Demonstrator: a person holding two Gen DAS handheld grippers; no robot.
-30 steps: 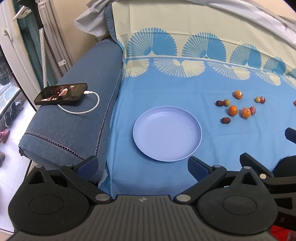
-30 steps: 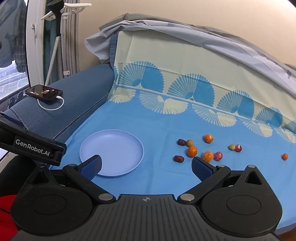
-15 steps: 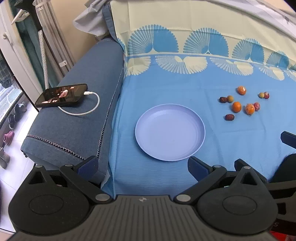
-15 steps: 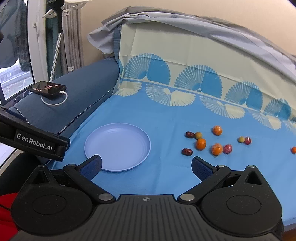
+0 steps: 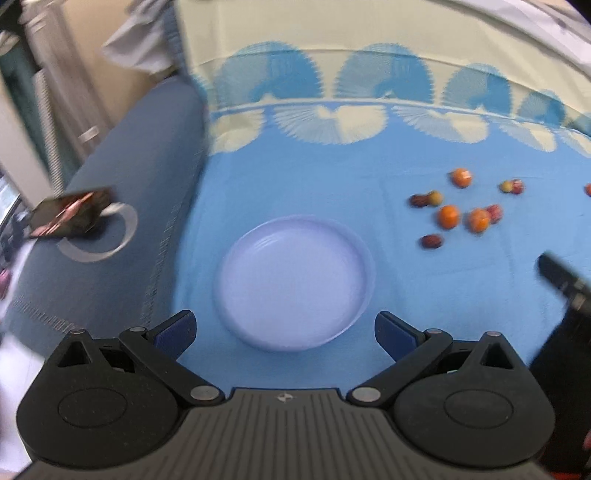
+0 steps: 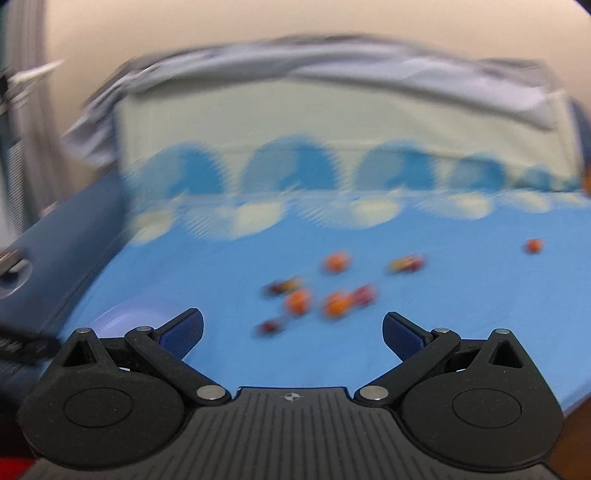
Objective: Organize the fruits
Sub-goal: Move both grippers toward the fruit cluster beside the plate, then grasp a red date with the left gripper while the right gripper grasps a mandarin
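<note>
Nearest in the left wrist view: left gripper [image 5: 283, 330], black with blue pads, spread wide and holding nothing, low over the near rim of a round, shallow, pale lavender plastic plate [image 5: 236, 325]. Plate bare inside, flat on a bright blue bedsheet [image 5: 369, 177] printed with cream and blue fan shapes. Beyond and to the right of the plate, well apart from it, a loose cluster of small fruits [image 5: 461, 210]: round orange ones, dark red oval ones, a yellow-green one, a pinkish one. Nearest dark oval fruit [image 5: 431, 241] lying with its long axis roughly left to right. Off to the left, only in this view, a dark smartphone [image 5: 70, 214] with a looped white cable [image 5: 99, 240] on a navy padded armrest [image 5: 122, 206].

Right wrist view heavily smeared. Right gripper [image 6: 293, 332] likewise released and empty, pointed straight at the fruit cluster [image 6: 317, 295] just ahead. Only a sliver of plate [image 6: 125, 314] at lower left. One lone orange fruit [image 6: 533, 245] far right, apart from the rest. Farthest: rumpled grey fabric [image 6: 332, 55] against a beige wall [image 6: 295, 18].
</note>
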